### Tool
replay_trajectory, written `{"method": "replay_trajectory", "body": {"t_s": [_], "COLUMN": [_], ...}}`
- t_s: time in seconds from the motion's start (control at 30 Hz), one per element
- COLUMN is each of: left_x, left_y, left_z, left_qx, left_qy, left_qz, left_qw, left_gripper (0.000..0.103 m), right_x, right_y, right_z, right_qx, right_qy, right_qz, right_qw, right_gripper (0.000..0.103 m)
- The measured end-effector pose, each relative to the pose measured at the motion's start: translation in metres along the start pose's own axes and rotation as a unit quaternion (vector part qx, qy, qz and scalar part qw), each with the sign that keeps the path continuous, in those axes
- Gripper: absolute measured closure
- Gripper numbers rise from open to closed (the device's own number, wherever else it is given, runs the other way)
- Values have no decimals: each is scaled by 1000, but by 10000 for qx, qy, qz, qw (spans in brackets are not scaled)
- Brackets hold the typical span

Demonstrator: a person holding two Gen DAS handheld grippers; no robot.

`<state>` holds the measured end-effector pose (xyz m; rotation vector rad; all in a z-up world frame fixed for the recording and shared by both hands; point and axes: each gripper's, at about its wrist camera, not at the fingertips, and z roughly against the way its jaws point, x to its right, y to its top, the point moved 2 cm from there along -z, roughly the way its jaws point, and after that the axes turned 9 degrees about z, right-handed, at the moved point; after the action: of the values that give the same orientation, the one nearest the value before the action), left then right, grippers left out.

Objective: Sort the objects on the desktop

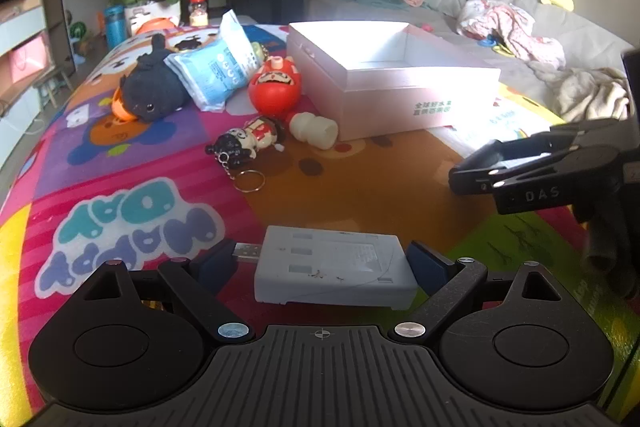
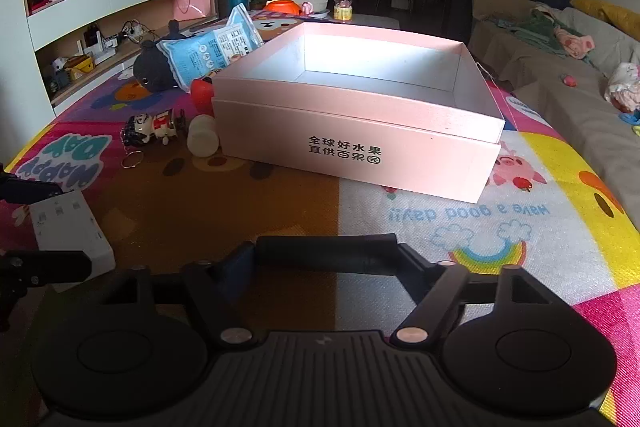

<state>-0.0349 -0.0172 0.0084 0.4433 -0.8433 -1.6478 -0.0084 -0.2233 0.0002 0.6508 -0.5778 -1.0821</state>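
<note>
The left hand-held gripper (image 1: 330, 263) has a flat grey USB charger (image 1: 334, 269) between its two blue fingertips (image 1: 428, 265). The charger lies crosswise to the gripper, its long axis running left to right, with the metal plug pointing left towards the left finger. The right pad sits against the charger's right end, while the left pad is at the plug; whether both pads press is hard to tell, so the grip cannot be called firm. The jaws stand wide because the charger spans them lengthwise.

The right hand-held gripper (image 2: 326, 251) has a black bar-shaped thing (image 2: 326, 247) across its fingertips, also lying left to right, and the jaws look closed on its two ends.

The pink box (image 2: 360, 147) stands open and empty on the tabletop (image 2: 240, 211), far and slightly right from the left gripper, straight ahead of the right gripper. The right hand is nearer to it. A black plush toy (image 1: 154, 87), a blue packet (image 1: 218, 67), a red doll (image 1: 274, 85), a keychain figure (image 1: 250, 141) and a cream bottle (image 1: 314, 129) lie left of the box, untouched. Judging from this, both held things go forward into the box next
</note>
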Motion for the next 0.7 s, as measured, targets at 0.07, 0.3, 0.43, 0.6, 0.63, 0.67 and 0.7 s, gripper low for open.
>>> {"method": "replay_trajectory", "body": {"t_s": [0.07,0.3,0.43,0.6,0.63,0.67,0.7], "left_x": [3,19,37,35,34,34,32], "left_y": [0,41,77,75,66,55,43], "left_z": [5,25,17,23,27,29,30], "left_qx": [30,535,1008,1026,984,883,695], "left_qy": [-59,-393,-420,-747,-811,-849,-855], "left_qz": [-43,-206,-451,-690,-884,-1064,-1226], "left_qw": [10000,9976,9930,9895,9879,9868,9863], "left_gripper": [8,34,40,7,6,6,6], "right_x": [-3,2,25,39,38,38,37], "right_y": [0,12,23,10,4,-2,-7], "right_z": [12,96,126,119,114,108,102], "right_qx": [38,653,1095,824,721,614,510], "right_qy": [77,132,-342,-378,-328,-269,-186], "right_qz": [121,493,261,15,-13,-75,-158], "right_qw": [9999,9966,9931,9959,9969,9977,9984], "right_gripper": [29,29,29,29,29,29,29]}}
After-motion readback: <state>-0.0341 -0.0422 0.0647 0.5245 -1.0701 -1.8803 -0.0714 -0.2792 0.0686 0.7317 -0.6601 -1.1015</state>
